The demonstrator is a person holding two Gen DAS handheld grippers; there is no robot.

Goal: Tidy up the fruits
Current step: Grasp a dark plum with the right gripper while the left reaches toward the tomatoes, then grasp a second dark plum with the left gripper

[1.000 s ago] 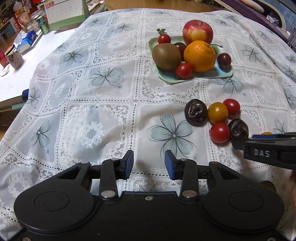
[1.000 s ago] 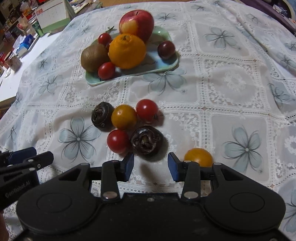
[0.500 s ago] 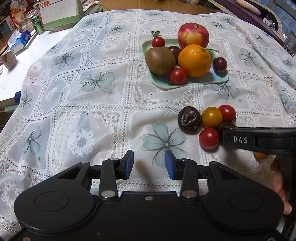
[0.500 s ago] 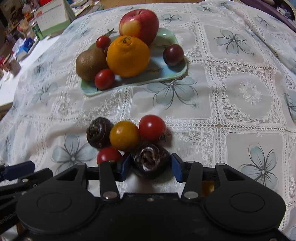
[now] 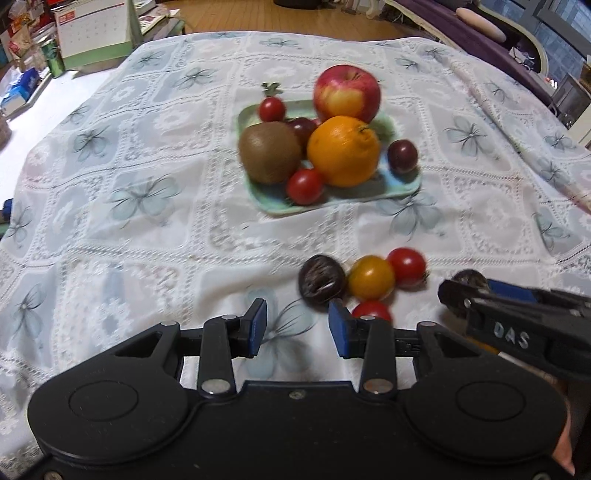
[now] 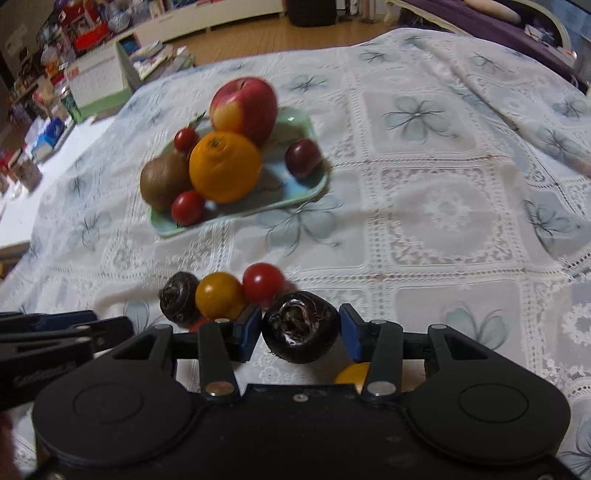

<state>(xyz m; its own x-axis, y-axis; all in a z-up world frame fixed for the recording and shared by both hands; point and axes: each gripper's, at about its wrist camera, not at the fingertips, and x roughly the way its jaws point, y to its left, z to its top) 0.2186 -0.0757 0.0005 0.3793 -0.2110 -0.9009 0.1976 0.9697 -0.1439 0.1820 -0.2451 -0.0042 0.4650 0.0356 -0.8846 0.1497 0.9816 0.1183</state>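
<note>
A green plate (image 6: 312,190) (image 5: 402,184) holds an apple (image 6: 243,107), an orange (image 6: 225,166), a kiwi (image 6: 162,181), small tomatoes and dark plums. On the cloth nearer me lie a dark chestnut (image 6: 177,299) (image 5: 322,280), a yellow tomato (image 6: 219,295) (image 5: 371,277) and red tomatoes (image 6: 263,281) (image 5: 406,266). My right gripper (image 6: 300,326) has its jaws around a second dark chestnut (image 6: 301,326), lifted off the cloth. My left gripper (image 5: 297,326) is open and empty, just left of the loose fruits.
A lace cloth with flower print (image 5: 147,192) covers the table. A calendar (image 5: 92,33) and clutter stand at the far left edge. Another yellow tomato (image 6: 351,373) lies under the right gripper. A purple sofa (image 5: 480,33) is beyond the table.
The right gripper moved forward onto the near dark chestnut, closed around it and raised it. The left gripper shifted forward and right toward the loose fruits, still open.
</note>
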